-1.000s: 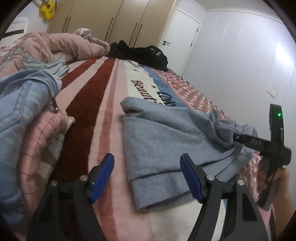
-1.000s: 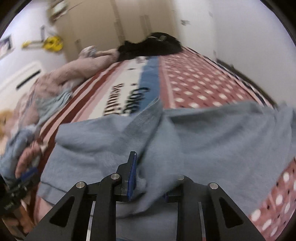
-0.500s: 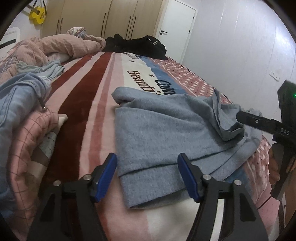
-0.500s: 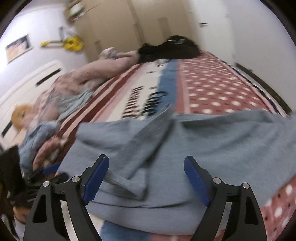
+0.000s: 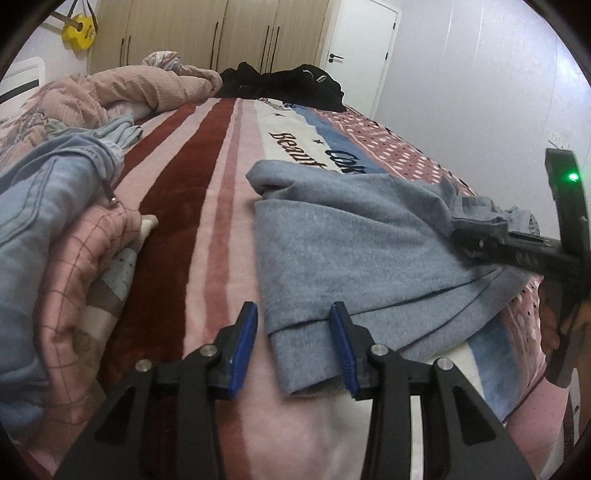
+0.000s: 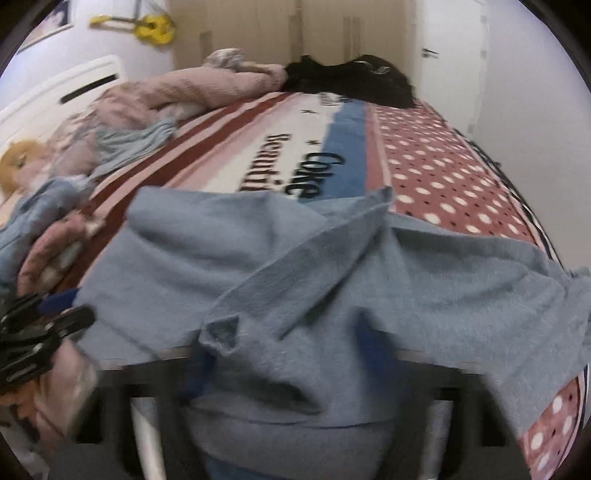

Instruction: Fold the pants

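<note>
Fleecy grey pants (image 5: pixel 354 236): left gripper (image 5: pixel 293 347) fingers closing astride hem, right gripper (image 6: pixel 288 369) fingers closing, bunching cloth.

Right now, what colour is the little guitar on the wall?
Yellow; the guitar shows best in the left wrist view.

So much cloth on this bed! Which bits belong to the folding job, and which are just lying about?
Part of the job:
- grey pants
- left gripper, closing around their near corner
- right gripper, closing on their far edge

Lying about:
- jeans
- pink checked cloth
- black clothes
- yellow toy guitar
</note>
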Demonstrator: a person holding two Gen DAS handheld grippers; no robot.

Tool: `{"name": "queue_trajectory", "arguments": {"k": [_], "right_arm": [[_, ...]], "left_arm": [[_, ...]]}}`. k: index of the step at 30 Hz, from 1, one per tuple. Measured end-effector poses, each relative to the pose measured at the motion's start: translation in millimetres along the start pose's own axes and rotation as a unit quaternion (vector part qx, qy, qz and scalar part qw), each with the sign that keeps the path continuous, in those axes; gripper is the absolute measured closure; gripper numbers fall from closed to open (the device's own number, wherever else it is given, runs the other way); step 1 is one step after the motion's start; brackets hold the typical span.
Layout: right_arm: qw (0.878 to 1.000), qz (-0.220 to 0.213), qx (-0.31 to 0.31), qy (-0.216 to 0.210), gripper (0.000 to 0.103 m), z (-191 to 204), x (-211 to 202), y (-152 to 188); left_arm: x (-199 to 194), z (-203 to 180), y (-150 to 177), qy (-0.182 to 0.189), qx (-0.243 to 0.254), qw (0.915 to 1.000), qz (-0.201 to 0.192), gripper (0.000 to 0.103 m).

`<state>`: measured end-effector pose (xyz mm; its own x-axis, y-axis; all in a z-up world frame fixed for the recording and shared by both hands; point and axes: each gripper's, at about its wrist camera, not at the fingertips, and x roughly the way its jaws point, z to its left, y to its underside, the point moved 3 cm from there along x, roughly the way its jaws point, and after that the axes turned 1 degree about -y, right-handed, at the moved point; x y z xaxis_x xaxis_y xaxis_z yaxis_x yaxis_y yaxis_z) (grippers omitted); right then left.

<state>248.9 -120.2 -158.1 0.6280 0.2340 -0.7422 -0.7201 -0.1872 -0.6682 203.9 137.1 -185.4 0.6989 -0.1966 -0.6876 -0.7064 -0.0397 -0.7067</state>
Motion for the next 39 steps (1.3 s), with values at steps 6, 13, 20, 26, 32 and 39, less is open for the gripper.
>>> {"name": "queue_trajectory", "arguments": {"k": [6,13,20,26,32,39], "right_arm": [[0.997,-0.013,0.074,0.018,0.093,-54.3,-7.8,-3.5],[0.994,0.017,0.100,-0.035,0.035,-79.3,-2.8,-3.2],[0.987,0.050,0.113,-0.107,0.096,-81.3,4.9,6.5],[0.986,0.026,0.130,-0.102,0.097,-85.3,-15.1,9.3],[0.990,0.030,0.124,-0.065,0.063,-91.0,-22.7,15.2],[0.992,0.015,0.101,-0.071,0.062,-80.0,-38.4,10.9]], "left_arm": [[-2.6,5.5,1.2,0.004,-0.009,1.0000,-0.002,0.066],[-4.4,5.0,0.8,0.003,-0.013,0.9999,-0.004,0.064],[2.6,-3.4,0.2,-0.007,0.012,0.9999,0.009,0.061],[5.4,-1.7,2.3,-0.029,0.023,0.9993,0.009,0.061],[8.6,-7.5,2.9,-0.047,0.047,0.9978,0.000,0.067],[2.6,-7.9,10.2,-0.032,0.064,0.9970,0.028,0.065]]}}
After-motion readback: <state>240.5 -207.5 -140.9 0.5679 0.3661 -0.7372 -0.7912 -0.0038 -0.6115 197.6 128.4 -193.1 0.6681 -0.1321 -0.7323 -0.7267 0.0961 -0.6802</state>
